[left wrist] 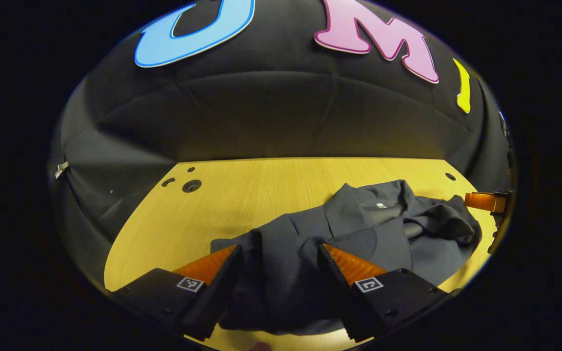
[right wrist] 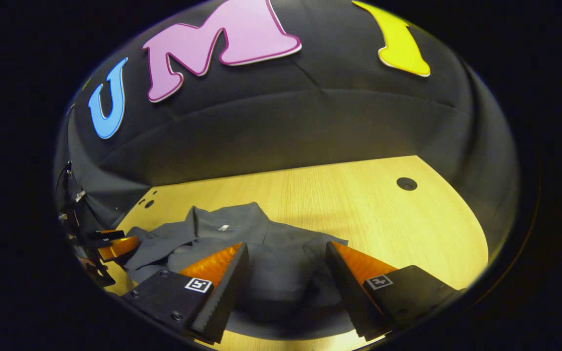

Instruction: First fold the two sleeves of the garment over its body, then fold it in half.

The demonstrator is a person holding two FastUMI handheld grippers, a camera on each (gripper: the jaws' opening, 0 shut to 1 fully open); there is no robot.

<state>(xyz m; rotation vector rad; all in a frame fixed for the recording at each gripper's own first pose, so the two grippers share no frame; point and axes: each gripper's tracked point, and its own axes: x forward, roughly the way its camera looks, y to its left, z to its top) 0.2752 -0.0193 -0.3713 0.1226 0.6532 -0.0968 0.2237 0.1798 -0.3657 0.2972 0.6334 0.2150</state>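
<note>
A dark grey shirt (left wrist: 359,229) lies crumpled on the wooden table (left wrist: 261,185), collar toward the back wall. In the left gripper view, my left gripper (left wrist: 278,254) is open low over the shirt's near left part, with loose fabric bunched between its spread fingers. The right gripper (left wrist: 485,202) shows at the far right beside the rumpled cloth. In the right gripper view, my right gripper (right wrist: 287,252) is open over the shirt (right wrist: 242,229), whose right edge and sleeve lie flat between the fingers. The left gripper (right wrist: 117,246) shows at the left edge by the shirt's other side.
The table (right wrist: 383,209) has round holes near its back corners (left wrist: 191,185) (right wrist: 406,184). The black booth wall rises right behind it. Bare wood stretches left of the shirt in the left gripper view and right of it in the right gripper view.
</note>
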